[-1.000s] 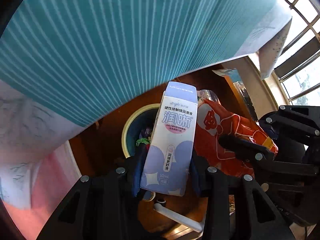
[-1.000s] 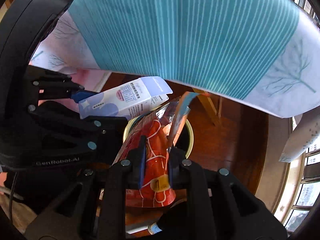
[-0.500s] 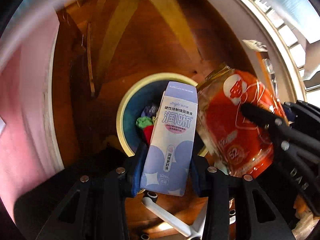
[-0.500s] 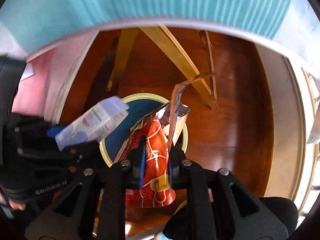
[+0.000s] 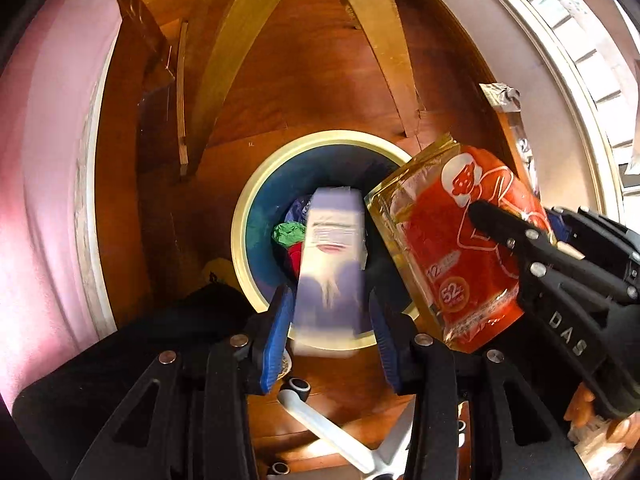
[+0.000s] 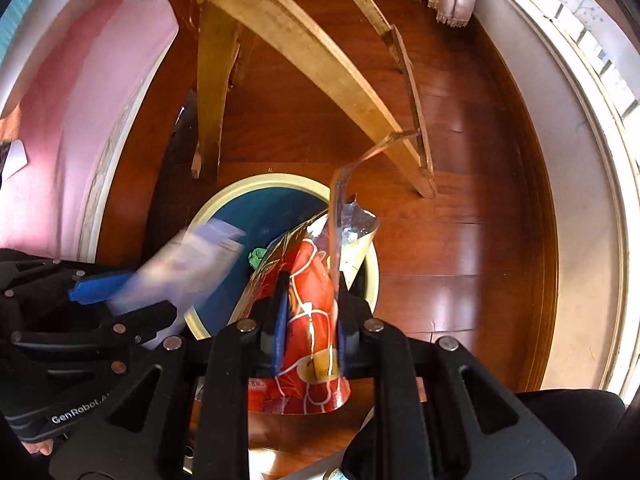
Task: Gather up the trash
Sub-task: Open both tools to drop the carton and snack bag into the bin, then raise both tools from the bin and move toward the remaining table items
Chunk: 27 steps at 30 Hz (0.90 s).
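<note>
The left tool (image 5: 331, 312) stands above the round bin (image 5: 256, 184) on the wooden floor (image 5: 312, 68). The pale carton (image 5: 334, 256) between its blue pads (image 5: 276, 336) is motion-blurred, its print unreadable, and whether the pads press it cannot be told. Crumpled scraps in the bin are half hidden behind it. To the right, the right tool (image 6: 308, 334) is clamped on the red snack bag (image 5: 452, 248), which reads "52"; the tool bodies read "GenRobot" and "DAS".

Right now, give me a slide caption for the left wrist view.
Left claw holds a blurred white carton over the bin; right claw grips an orange snack bag.
</note>
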Motion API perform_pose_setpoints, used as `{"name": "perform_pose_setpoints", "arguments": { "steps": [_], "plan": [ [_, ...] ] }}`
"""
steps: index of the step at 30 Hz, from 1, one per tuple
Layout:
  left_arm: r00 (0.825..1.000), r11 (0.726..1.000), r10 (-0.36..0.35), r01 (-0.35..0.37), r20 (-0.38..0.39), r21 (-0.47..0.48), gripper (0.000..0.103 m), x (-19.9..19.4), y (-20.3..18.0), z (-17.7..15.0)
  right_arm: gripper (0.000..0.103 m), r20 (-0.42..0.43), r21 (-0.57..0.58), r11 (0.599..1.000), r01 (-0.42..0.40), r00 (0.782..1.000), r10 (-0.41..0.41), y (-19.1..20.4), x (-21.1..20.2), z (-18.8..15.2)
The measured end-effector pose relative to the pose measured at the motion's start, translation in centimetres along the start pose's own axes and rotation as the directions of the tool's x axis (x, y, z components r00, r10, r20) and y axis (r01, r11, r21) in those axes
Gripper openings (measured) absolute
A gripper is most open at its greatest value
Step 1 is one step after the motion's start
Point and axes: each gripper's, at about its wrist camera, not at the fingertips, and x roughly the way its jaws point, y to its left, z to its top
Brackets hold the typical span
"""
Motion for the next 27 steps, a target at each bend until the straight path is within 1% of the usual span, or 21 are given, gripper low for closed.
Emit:
{"name": "perform_pose_setpoints", "arguments": {
  "steps": [3, 5, 6, 7, 9, 10, 13, 15, 17, 27],
  "plan": [
    [1.0, 1.0, -0.004, 0.004, -0.001, -0.012, 0.04, 0.2, 0.5, 0.4, 0.016, -0.005, -0.014, 1.0, -0.003, 1.0, 0.002, 0.4, 0.6, 0.1],
    [1.0, 1.0, -0.004, 0.004, -0.003, -0.017, 0.04, 0.2, 0.6, 0.6, 0.02, -0.011, -0.018, 1.0, -0.004, 1.0, 0.004, 0.4, 0.8, 0.1],
    [1.0, 1.0, -0.002, 0.001, -0.005, -0.019, 0.04, 0.3, 0.7, 0.6, 0.027, -0.018, -0.019, 1.0, -0.002, 1.0, 0.002, 0.5, 0.9, 0.1],
    [1.0, 1.0, -0.001, 0.001, -0.008, -0.021, 0.04, 0.2, 0.7, 0.8, 0.038, -0.023, -0.019, 1.0, -0.001, 1.0, 0.001, 0.7, 1.2, 0.0],
    [1.0, 1.0, 0.002, -0.003, -0.014, -0.026, 0.04, 0.3, 0.9, 0.8, 0.047, -0.029, -0.019, 1.0, -0.001, 1.0, 0.0, 0.8, 1.4, 0.0],
    [1.0, 1.0, 0.005, -0.005, -0.014, -0.029, 0.04, 0.3, 1.1, 0.8, 0.047, -0.029, -0.019, 1.0, -0.003, 1.0, 0.003, 0.9, 1.6, 0.1],
    [1.0, 0.999, 0.006, -0.006, -0.013, -0.037, 0.047, 0.4, 1.4, 1.0, 0.047, -0.028, -0.019, 1.0, -0.004, 1.0, 0.003, 0.9, 1.6, 0.1],
    [1.0, 0.999, 0.01, -0.01, -0.005, -0.043, 0.056, 0.2, 1.5, 1.1, 0.048, -0.03, -0.016, 1.0, -0.003, 1.0, 0.003, 0.9, 1.6, 0.0],
    [1.0, 0.999, 0.013, -0.013, 0.001, -0.046, 0.059, 0.1, 1.6, 1.1, 0.048, -0.031, -0.012, 1.0, -0.002, 1.0, 0.002, 0.8, 1.7, 0.0],
    [0.999, 0.998, 0.033, -0.031, 0.026, -0.062, 0.061, -0.8, 2.1, 1.0, 0.048, -0.02, 0.007, 1.0, -0.005, 1.0, 0.005, 0.4, 1.4, 0.0]
  ]
}}
